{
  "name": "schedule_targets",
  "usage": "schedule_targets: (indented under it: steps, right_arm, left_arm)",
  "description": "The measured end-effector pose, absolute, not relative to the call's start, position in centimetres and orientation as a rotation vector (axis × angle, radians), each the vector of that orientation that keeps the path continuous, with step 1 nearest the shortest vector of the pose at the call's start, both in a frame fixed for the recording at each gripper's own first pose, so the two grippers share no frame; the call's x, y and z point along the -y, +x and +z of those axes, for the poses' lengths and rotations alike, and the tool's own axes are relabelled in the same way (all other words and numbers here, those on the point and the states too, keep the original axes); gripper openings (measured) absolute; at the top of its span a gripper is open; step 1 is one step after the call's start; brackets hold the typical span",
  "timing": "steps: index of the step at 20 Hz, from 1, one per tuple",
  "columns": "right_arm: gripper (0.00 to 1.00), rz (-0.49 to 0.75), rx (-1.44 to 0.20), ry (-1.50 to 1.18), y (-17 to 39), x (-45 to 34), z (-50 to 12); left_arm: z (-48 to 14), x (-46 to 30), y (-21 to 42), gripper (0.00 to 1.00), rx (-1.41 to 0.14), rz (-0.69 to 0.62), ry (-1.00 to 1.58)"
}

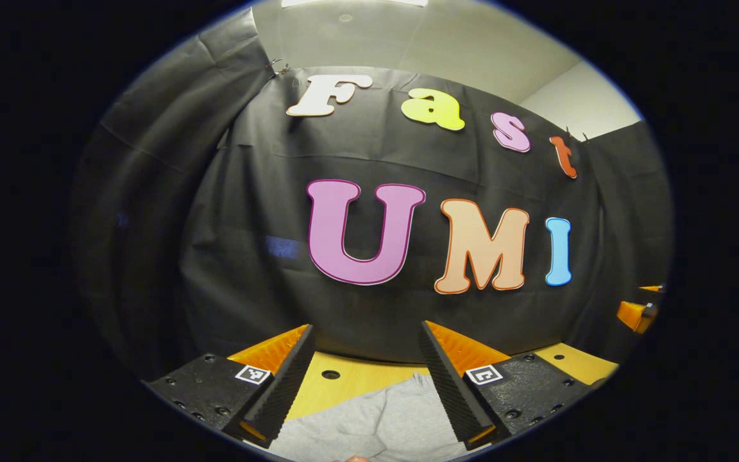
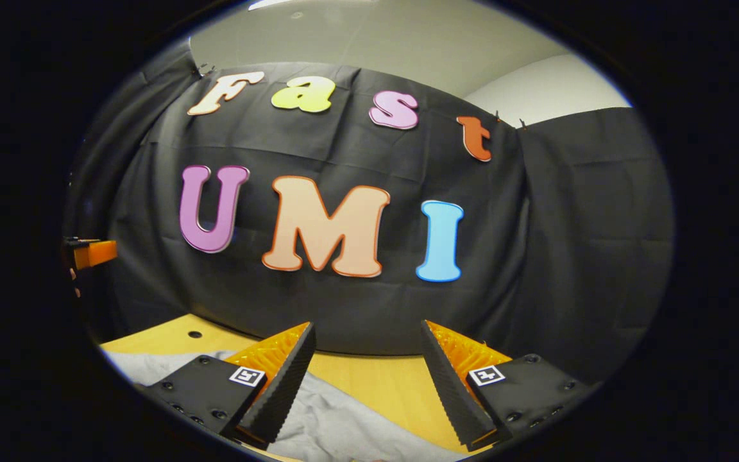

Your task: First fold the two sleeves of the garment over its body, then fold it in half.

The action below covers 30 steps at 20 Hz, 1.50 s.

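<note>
A grey garment [image 1: 382, 420] lies on the yellow wooden table [image 1: 344, 385] below my left gripper [image 1: 366, 375], whose black ribbed fingers stand wide apart with nothing between them. In the right gripper view the same grey garment [image 2: 337, 430] spreads under my right gripper [image 2: 366, 375], which is open too and holds nothing. Both grippers hover above the cloth, pointing toward the back wall. At the far right of the left gripper view an orange part of the other gripper [image 1: 636, 314] shows; at the far left of the right gripper view an orange part of the other gripper [image 2: 90, 251] shows.
The yellow table [image 2: 382, 385] runs back to the black cloth wall just ahead. Round holes mark the tabletop [image 1: 330, 374] [image 2: 194, 334]. A pale ceiling and wall rise above the cloth.
</note>
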State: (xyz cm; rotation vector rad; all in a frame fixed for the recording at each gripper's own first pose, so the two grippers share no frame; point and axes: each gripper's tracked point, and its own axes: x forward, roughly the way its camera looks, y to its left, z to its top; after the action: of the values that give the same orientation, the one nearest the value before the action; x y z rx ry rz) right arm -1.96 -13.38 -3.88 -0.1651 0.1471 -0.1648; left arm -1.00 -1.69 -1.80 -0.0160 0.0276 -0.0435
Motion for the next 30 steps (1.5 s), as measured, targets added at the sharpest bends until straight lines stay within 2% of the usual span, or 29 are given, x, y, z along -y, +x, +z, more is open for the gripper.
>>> schedule_targets:
  steps: [8, 15, 21, 30]
  right_arm:
    - [1.0, -0.332, -0.317, -0.222, -6.6, 24.4, -9.5]
    - [1.0, -0.388, -0.503, -0.204, -12.1, 30.6, -16.0]
    - [1.0, -0.398, -0.699, -0.18, -17.6, 34.3, -22.4]
    - [1.0, -0.308, -1.008, -0.124, -25.3, 34.3, -31.9]
  left_arm:
    - [-2.6, 6.1, -0.4, 0.94, -0.047, -0.117, -0.012]
    - [-3.0, 10.6, -0.6, 0.92, -0.049, -0.178, 0.017]
    - [-3.6, 12.8, -1.0, 0.94, -0.064, -0.203, 0.027]
    - [-4.7, 15.5, -1.9, 0.92, -0.09, -0.206, 0.053]
